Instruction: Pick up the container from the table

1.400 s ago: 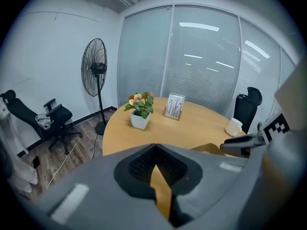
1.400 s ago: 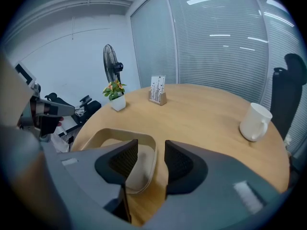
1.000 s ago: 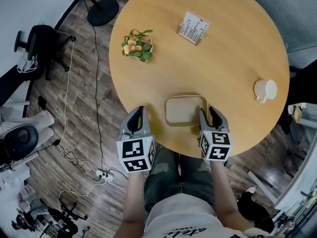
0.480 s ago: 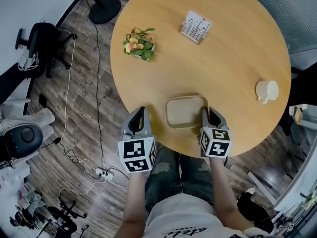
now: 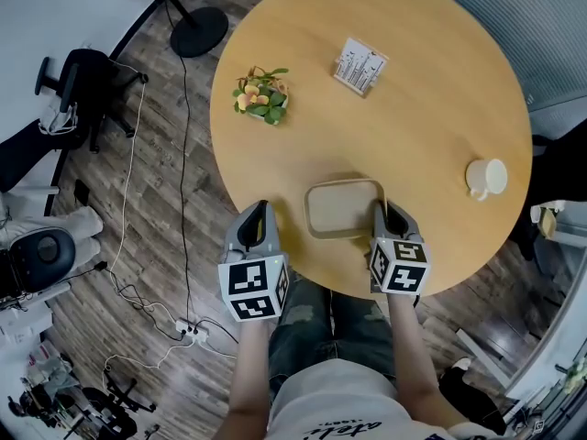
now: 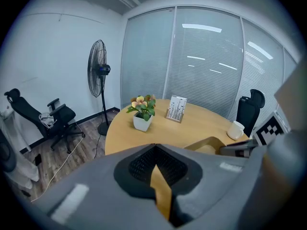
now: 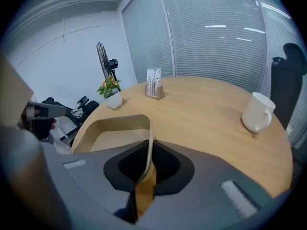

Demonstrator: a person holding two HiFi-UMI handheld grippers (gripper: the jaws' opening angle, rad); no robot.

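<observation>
The container (image 5: 341,207) is a shallow beige rectangular tray that lies near the front edge of the round wooden table (image 5: 413,108). My right gripper (image 5: 385,212) is at its right side. Its jaws have just been closing and are now shut on the container's right rim, which runs between the pads in the right gripper view (image 7: 146,166). My left gripper (image 5: 259,216) hangs just off the table's left edge, a little apart from the container, shut with nothing in it. From the left gripper view the container (image 6: 211,145) shows to the right.
On the table stand a small potted plant (image 5: 261,94), a card holder (image 5: 359,65) and a white mug (image 5: 486,177). A fan's base (image 5: 200,30), an office chair (image 5: 78,90) and loose cables are on the wooden floor to the left.
My right gripper's jaws have closed onto the container's right rim. The left gripper has stayed where it was.
</observation>
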